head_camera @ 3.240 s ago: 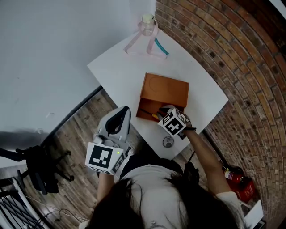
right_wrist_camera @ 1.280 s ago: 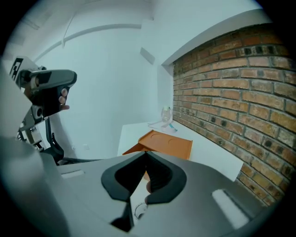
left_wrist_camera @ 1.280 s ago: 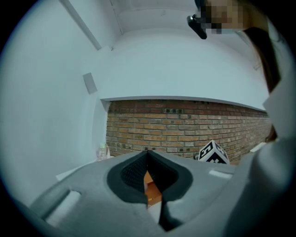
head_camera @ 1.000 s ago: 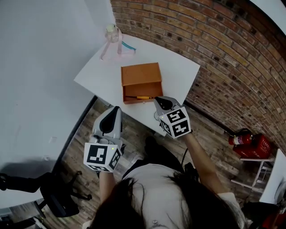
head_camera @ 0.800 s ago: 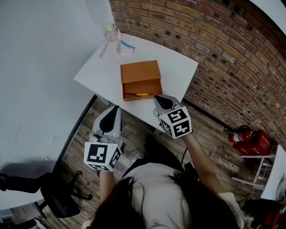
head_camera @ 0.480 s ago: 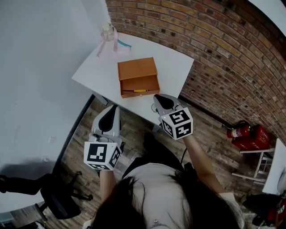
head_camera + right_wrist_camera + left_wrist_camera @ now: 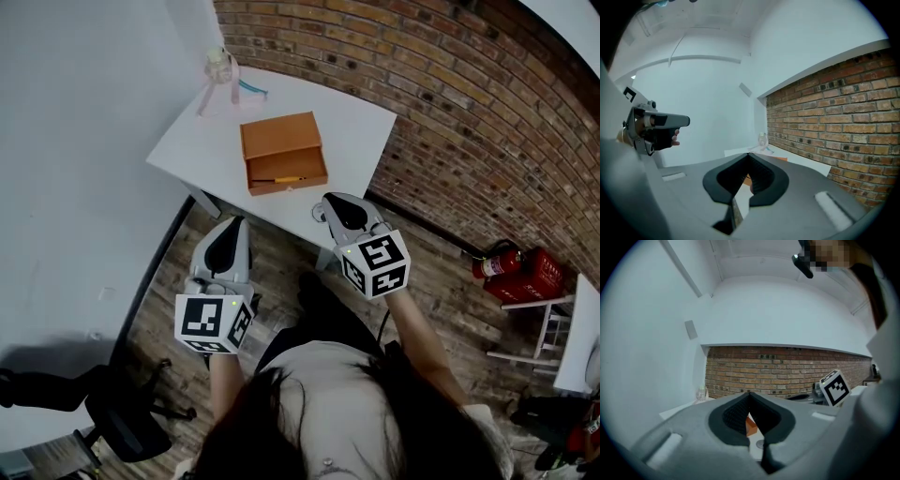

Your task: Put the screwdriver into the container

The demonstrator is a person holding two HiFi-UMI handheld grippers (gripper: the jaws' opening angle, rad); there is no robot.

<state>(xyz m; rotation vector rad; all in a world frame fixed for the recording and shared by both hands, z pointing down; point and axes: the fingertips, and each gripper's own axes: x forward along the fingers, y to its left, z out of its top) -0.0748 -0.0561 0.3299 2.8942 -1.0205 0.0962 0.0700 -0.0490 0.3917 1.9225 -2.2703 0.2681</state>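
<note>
The orange open-fronted container (image 7: 279, 150) stands on the white table (image 7: 356, 122). A yellow-handled screwdriver (image 7: 287, 179) lies inside it along its near edge. My right gripper (image 7: 330, 199) is shut and holds nothing; it hovers over the table's near edge, right of the container. My left gripper (image 7: 230, 223) is also shut and empty, and hangs over the wooden floor short of the table. In the left gripper view, a sliver of the container (image 7: 751, 426) shows past the shut left gripper (image 7: 750, 394). In the right gripper view, the right gripper (image 7: 749, 155) points toward the table.
A small bottle with a pink hanger (image 7: 217, 67) stands at the table's far corner. A brick wall (image 7: 487, 103) runs along the right, with a red fire extinguisher (image 7: 511, 267) at its foot. A black chair (image 7: 122, 412) sits on the floor at lower left.
The right gripper, earlier at the container's mouth, has pulled back toward me, leaving the screwdriver inside. Both grippers and the view have drawn away from the table.
</note>
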